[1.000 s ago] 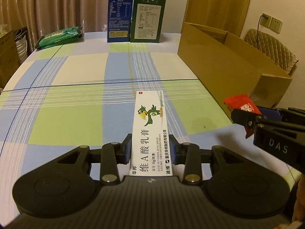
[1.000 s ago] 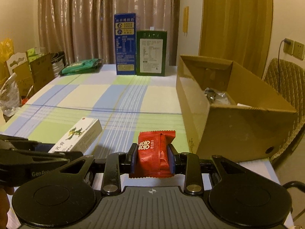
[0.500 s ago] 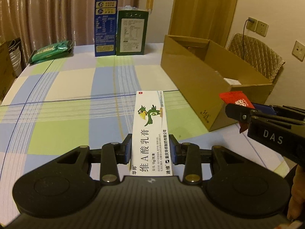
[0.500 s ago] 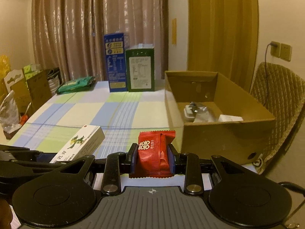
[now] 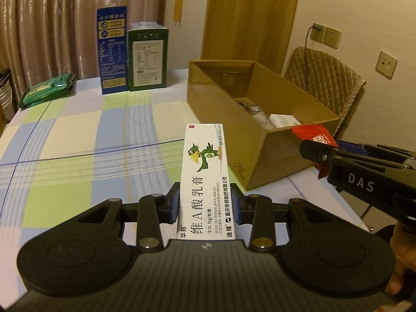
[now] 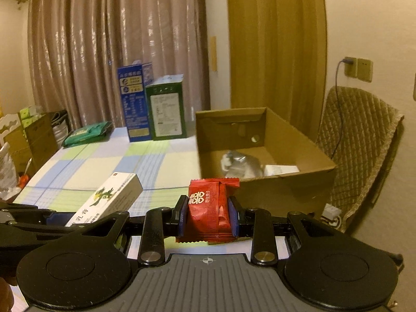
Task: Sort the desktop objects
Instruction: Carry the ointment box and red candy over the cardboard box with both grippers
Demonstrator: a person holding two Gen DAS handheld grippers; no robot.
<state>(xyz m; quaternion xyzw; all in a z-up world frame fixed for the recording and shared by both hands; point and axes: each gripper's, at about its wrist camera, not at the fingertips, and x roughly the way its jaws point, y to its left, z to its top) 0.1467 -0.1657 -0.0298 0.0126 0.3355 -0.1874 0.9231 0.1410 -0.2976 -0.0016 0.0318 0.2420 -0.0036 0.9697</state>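
Observation:
My left gripper (image 5: 205,202) is shut on a long white medicine box (image 5: 205,171) with a green bird printed on it, held in the air over the checked tablecloth. In the right wrist view that same white box (image 6: 109,197) juts in from the lower left. A red snack packet (image 6: 210,205) is pinched upright in my right gripper (image 6: 208,218), just before the near wall of the open cardboard box (image 6: 286,189). The left wrist view shows the right gripper (image 5: 312,150) and the red packet (image 5: 314,136) at the cardboard box's (image 5: 260,145) near right corner. Inside the box lie a silvery wrapped item (image 6: 239,163) and a white packet (image 6: 280,169).
A tall blue carton (image 5: 111,52) and a green carton (image 5: 147,57) stand at the table's far edge, with a green pouch (image 5: 46,91) to their left. A padded chair (image 6: 361,150) stands beyond the cardboard box. Stacked boxes and bags (image 6: 28,135) sit left of the table.
Both grippers have risen and moved toward the cardboard box with their loads; its inside now shows. The grips on the white box and the red packet are unchanged.

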